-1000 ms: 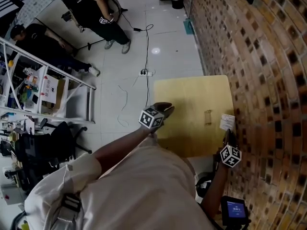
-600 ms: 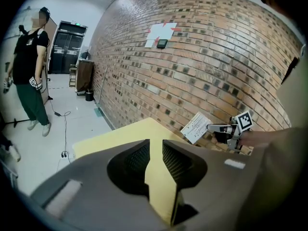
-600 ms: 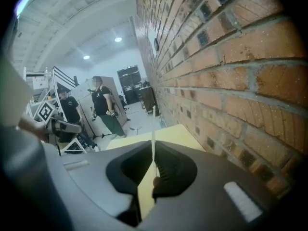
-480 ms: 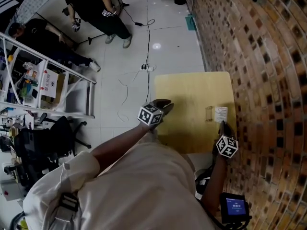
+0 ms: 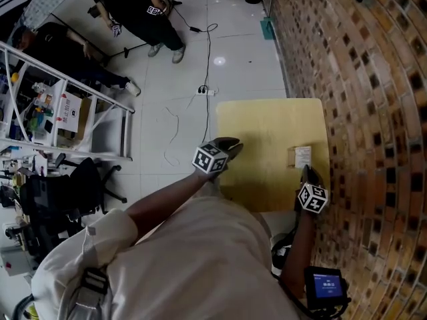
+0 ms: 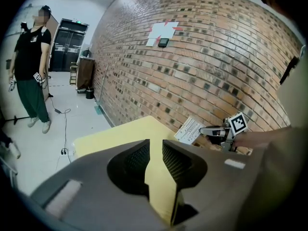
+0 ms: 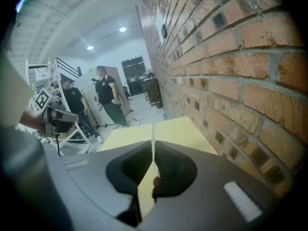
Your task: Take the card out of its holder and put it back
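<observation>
So the card (image 5: pixel 302 157) is out, pinched in the right gripper (image 5: pixel 306 172) just beside its clear holder (image 5: pixel 291 159) on the table (image 5: pixel 260 135); slotting it back seems left. The left gripper (image 5: pixel 232 150) hangs empty, jaws slightly apart.

Head view looks steeply down on the yellow table (image 5: pixel 267 132); both gripper views skim it closely.

Lab-like workroom: brick wall (image 5: pixel 373 79), tiled floor (image 5: pixel 240 65), cluttered equipment rack (image 5: pixel 57 115), trailing cables (image 5: pixel 205 72).

Both arms reach forward and downward, left tongs (image 5: pixel 233 147) gaping, right tongs (image 5: pixel 306 172) clamped on the card (image 5: pixel 302 157).
</observation>
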### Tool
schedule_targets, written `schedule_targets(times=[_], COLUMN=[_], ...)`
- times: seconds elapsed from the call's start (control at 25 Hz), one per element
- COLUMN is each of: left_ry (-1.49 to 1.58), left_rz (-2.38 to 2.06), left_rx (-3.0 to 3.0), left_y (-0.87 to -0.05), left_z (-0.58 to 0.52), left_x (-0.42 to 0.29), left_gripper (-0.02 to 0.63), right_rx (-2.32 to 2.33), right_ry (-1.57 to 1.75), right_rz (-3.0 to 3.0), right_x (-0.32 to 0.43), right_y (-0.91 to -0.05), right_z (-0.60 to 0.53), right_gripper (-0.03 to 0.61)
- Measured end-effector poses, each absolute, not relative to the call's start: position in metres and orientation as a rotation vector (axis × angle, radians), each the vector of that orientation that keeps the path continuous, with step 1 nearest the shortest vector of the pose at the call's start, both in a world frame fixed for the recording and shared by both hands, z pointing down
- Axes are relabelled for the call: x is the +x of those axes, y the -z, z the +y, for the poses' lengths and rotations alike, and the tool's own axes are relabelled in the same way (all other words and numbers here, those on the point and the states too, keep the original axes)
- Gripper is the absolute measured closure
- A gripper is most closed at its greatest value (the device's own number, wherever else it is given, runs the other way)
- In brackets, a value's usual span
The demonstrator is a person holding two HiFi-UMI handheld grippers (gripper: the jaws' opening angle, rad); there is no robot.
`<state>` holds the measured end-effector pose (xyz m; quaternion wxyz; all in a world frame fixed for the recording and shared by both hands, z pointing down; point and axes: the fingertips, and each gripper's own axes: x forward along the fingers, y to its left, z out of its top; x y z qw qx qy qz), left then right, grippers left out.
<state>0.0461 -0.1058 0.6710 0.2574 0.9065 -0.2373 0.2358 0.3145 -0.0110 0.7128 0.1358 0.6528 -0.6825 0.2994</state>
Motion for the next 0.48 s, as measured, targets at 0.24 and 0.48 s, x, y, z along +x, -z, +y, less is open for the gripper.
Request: schedule_targets(times=[0.24,0.48], left_ry=[-0.645,-0.645], left_rz=[-0.641,-0.642], left_rx=[2.453,2.450], left_y=[-0.672,-0.672], left_z=[-0.105,-0.104], left_x=[0.045,0.045], left_gripper=[0.511,0.509], right_rx=[1.834,1.817], right_ry=[-0.865,-0.864], right_rz=[-1.960,-1.927], right_x=[0.310,0.312], right_y=[-0.731,-0.746], right_z=[-0.018,-0.021], right_gripper=[0.565,0.565])
